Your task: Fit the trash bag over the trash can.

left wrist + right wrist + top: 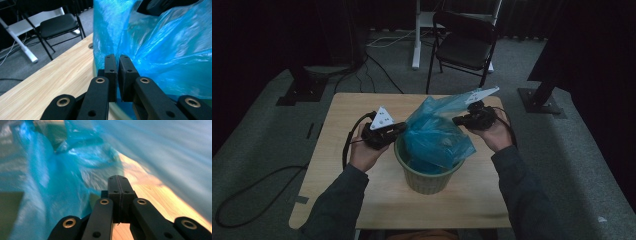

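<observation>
In the high view, a blue plastic bag (435,132) sits in a green ribbed bin (426,176) on the wooden worktop (342,130), its upper part billowing above the rim. The left gripper (398,131) meets the bag's left side; the right gripper (458,120) meets its upper right edge.

In the left gripper view, the jaws stand nearly together, pinching a fold of the bag (160,50).

In the right gripper view, the jaws are pressed fully together, bag film (50,177) around them; whether film is caught between cannot be told.

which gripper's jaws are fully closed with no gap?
The right gripper: its jaws meet flush. The left gripper keeps a thin slit, at the blue plastic bag's edge.
</observation>
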